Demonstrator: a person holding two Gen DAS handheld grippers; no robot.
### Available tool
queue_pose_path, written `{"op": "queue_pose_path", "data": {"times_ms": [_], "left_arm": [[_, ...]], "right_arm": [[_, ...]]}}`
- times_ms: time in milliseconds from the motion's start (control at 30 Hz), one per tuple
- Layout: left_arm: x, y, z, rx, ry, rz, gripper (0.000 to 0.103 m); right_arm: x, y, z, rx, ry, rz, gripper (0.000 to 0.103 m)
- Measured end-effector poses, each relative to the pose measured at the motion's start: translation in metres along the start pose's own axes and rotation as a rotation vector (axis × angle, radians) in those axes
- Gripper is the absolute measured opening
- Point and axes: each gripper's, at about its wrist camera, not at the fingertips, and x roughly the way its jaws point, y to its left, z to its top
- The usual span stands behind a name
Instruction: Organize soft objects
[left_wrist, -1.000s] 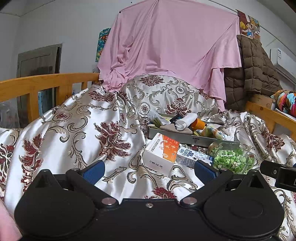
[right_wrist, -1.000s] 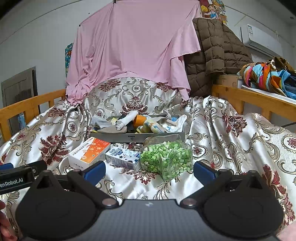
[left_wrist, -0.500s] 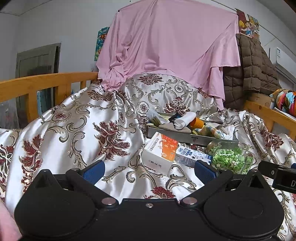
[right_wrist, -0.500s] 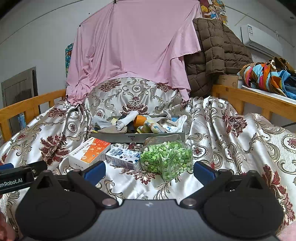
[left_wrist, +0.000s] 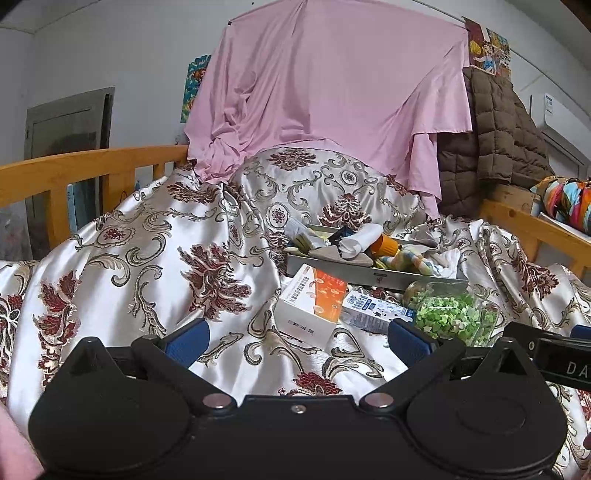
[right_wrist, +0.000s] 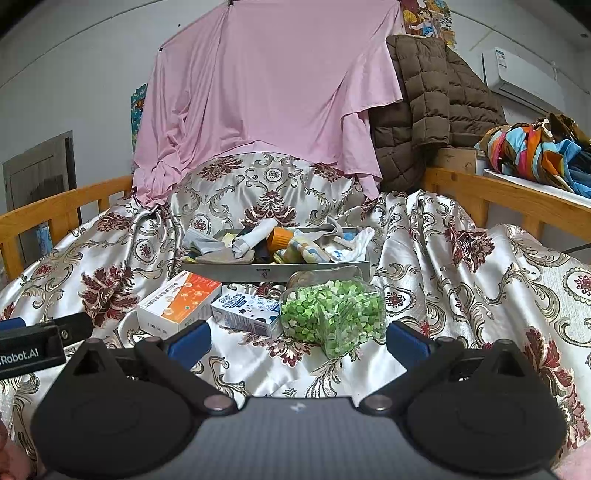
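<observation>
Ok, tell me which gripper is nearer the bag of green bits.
Right. The right gripper faces the bag head-on; the left gripper sits off to the bag's left.

Bare bedspread (right_wrist: 461, 295) right of green-bead bag (right_wrist: 332, 310): free lane to tray (right_wrist: 275, 266). Orange box (right_wrist: 179, 301), blue carton (right_wrist: 245, 310), bag block tray front. Wooden rails (right_wrist: 506, 194) bound sides.

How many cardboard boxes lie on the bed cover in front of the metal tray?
2. The orange and white box lies left; the smaller blue and white box lies beside it, next to the clear container of green pieces. Others may be hidden.
</observation>
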Motion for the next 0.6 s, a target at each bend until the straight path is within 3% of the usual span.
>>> {"op": "queue_pose_path", "data": {"times_ms": [600], "left_arm": [[-0.0007, 0.0015, 0.0002, 0.0, -0.005, 0.017, 0.102]], "right_arm": [[-0.0003, 0.0002, -0.0022, -0.001, 0.003, 0.002, 0.103]]}}
